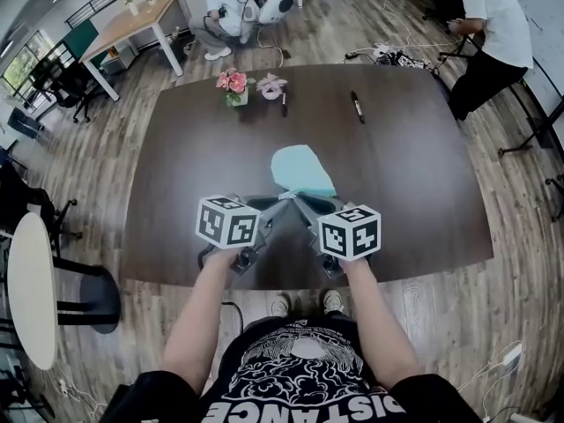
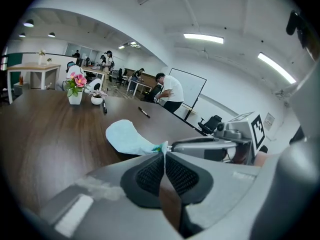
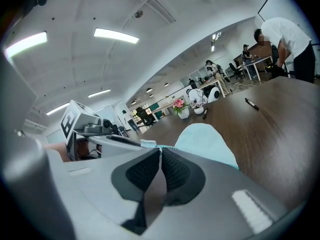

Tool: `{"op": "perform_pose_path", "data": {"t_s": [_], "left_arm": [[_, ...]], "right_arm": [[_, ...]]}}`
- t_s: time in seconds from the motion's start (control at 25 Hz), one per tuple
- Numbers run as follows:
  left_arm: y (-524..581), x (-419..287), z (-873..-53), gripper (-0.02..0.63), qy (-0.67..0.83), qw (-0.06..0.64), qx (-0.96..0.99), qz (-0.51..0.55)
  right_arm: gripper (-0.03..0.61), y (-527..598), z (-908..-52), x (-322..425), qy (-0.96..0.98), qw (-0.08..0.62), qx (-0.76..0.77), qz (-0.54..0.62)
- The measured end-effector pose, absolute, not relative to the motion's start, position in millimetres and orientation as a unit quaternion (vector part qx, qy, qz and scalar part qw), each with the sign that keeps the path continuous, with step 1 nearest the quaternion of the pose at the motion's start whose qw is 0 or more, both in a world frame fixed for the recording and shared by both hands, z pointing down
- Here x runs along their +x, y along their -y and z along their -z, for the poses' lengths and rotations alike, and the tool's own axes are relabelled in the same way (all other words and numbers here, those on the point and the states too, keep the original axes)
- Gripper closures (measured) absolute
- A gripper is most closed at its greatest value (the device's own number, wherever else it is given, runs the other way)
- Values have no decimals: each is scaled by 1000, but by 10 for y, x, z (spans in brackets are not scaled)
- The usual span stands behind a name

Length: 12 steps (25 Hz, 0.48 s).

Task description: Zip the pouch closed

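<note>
Pouch (image 1: 302, 167) at middle of bench (image 1: 414, 174), well clear of edges; long axis running away; left gripper (image 2: 163, 151) and right gripper (image 3: 160, 150) clamped shut on near end.

Left gripper (image 1: 282, 202) jaws shut flat, pads pinching near corner of pouch (image 1: 302, 170), nose tilted down, aimed inward toward the other gripper. Right gripper (image 1: 303, 204) jaws also together on the pouch's near edge, just beside the left tips, nose slightly down, aimed inward. Tips of the two nearly touching, bodies splayed apart in a V. Left hand (image 1: 220, 256) and right hand (image 1: 354, 263) wrapped under the marker cubes, both forearms bare, stretched forward, elbows back by torso
</note>
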State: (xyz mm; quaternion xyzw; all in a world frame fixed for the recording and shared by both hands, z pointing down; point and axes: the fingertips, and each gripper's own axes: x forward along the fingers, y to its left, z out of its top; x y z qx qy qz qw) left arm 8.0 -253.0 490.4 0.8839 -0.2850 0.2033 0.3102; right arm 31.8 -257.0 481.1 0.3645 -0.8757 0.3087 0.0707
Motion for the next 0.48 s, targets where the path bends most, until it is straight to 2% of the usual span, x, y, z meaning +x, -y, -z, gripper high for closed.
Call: {"op": "perform_pose_path", "data": {"t_s": [0.48], "left_arm": [[2565,-27,-4949,598,310,315,875,-196]], "right_arm": [[566,2594,-4867,261,878,86,367,-296]]}}
